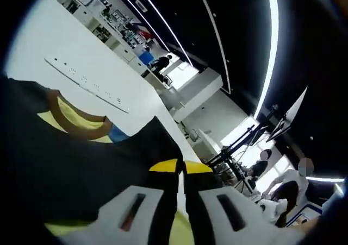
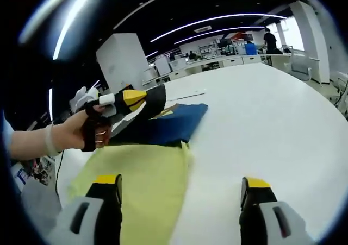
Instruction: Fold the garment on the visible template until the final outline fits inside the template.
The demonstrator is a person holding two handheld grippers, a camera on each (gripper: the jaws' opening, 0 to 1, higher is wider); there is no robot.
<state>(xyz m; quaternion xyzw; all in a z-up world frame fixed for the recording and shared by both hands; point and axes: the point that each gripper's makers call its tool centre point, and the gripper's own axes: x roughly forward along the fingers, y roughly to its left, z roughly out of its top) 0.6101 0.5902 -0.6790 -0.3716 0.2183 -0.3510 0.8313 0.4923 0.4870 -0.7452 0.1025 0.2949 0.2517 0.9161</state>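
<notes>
— What lies before you?
— A white desk [image 2: 272, 125] in an open-plan office, yellow template [image 2: 144, 188] under the navy garment [image 2: 174, 123].
— Your grippers?
— Left hand-held gripper [image 1: 181, 169] clenched on the garment's edge; right hand-held gripper [image 2: 180, 188] spread wide, holding nothing.

The garment [image 2: 174, 123] is soft, matt cloth, dark navy with a faint weave. In the left gripper view its neckline [image 1: 73, 117] is edged with a ribbed brown band over a yellow lining. The template [image 2: 147, 190] at the lower left of the right gripper view reads as thin, matt, pale yellow sheet, slightly wrinkled; cloth or paper I cannot tell. The surface [image 2: 272, 125] is smooth white with a satin finish and soft reflections of the ceiling lights. The right tool [image 2: 180, 201] has matt black jaws, seemingly rubbery, with glossy yellow plastic tips on pale grey moulded plastic bodies. The left tool [image 1: 182, 171] looks the same.
</notes>
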